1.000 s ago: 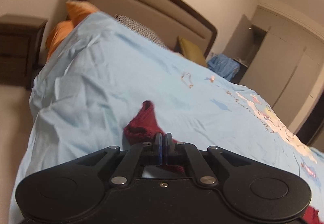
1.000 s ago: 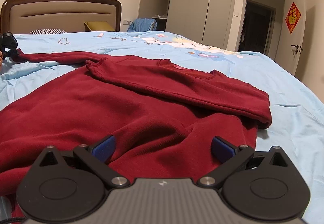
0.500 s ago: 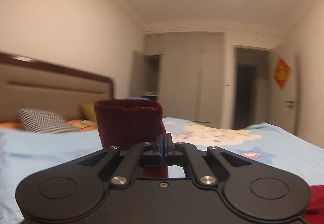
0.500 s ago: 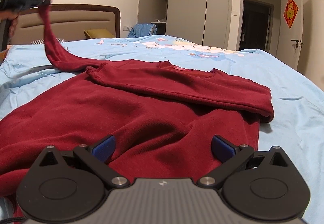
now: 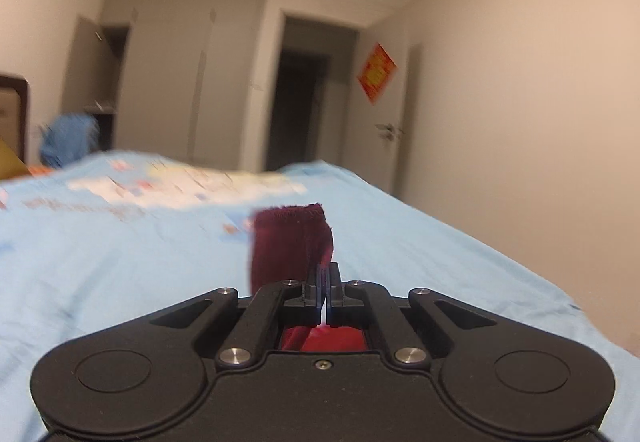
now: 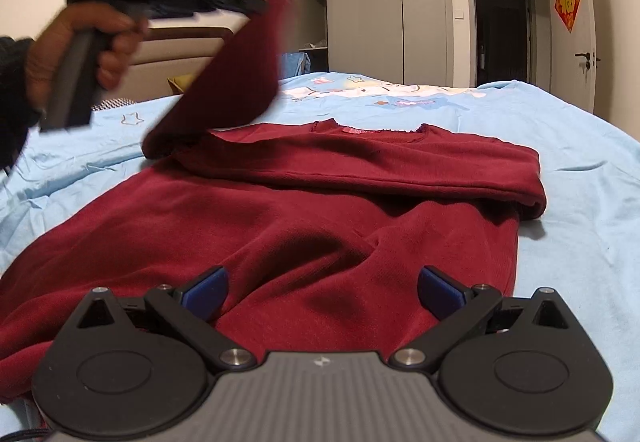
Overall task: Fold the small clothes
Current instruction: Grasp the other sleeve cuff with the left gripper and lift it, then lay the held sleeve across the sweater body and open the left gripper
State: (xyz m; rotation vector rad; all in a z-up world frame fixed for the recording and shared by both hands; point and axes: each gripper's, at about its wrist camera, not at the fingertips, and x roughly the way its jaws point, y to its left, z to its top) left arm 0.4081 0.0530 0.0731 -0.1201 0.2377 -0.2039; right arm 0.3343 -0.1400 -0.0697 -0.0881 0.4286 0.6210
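Dark red knit, soft and floppy: the sweater (image 6: 320, 210) is spread across the lower and middle part of the right wrist frame, on the light blue bedsheet (image 6: 580, 170). One sleeve (image 6: 236, 82) is raised toward the upper left of that frame, pinched at the cuff (image 5: 292, 242) by the left gripper (image 5: 325, 282), whose jaws are closed down on the fabric. The sleeve sags in a curve under its own weight, so it is judged light, limp and not slippery; nothing fragile is at stake. A cuff or hem edge is reckoned the best place to be taken hold of, since flat cloth bunches. The right gripper (image 6: 320, 288) is held spread wide and empty, low centre, just above the body of the sweater. No containers are seen; only wardrobe doors (image 6: 384, 2) at upper centre, one panel ajar, contents too small to be told.
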